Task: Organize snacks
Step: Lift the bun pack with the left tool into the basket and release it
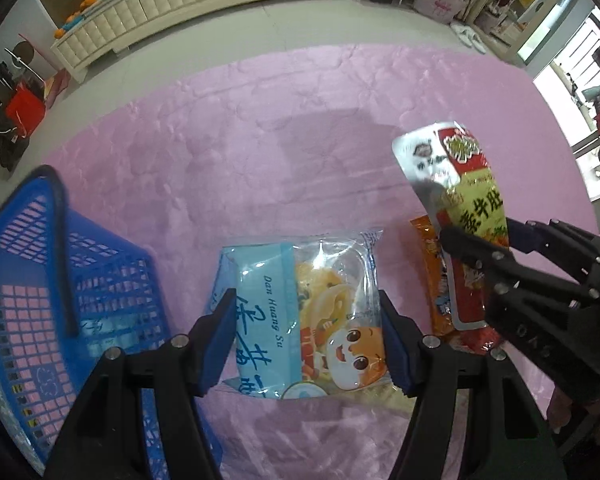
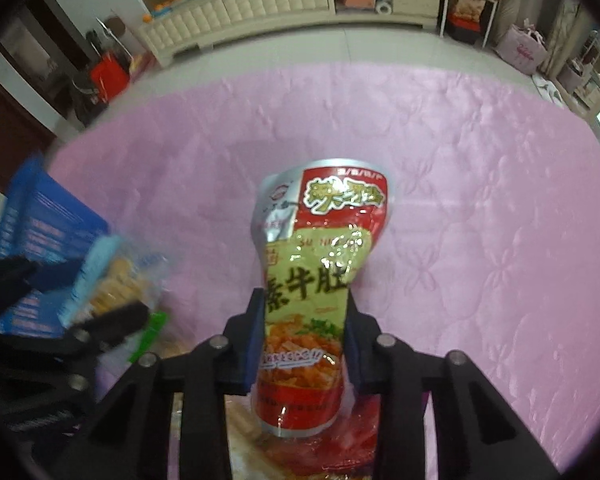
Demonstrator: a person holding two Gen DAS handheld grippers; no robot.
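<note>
My left gripper (image 1: 306, 344) is shut on a light blue and clear pastry packet (image 1: 300, 312), its blue pads pressing both side edges just above the pink cloth. A blue mesh basket (image 1: 40, 260) stands close to its left. My right gripper (image 2: 305, 344) is shut on a red and green snack packet (image 2: 320, 248), which stands upright between its pads, lifted off the cloth. In the left wrist view the same packet (image 1: 460, 184) rises from the right gripper (image 1: 480, 264) at the right side.
An orange packet (image 1: 432, 280) and a red one (image 1: 476, 340) lie under the right gripper. A green packet (image 2: 152, 336) lies by the blurred left gripper. The pink quilted cloth (image 1: 260, 140) stretches far ahead; a cream cabinet (image 1: 148, 20) stands beyond it.
</note>
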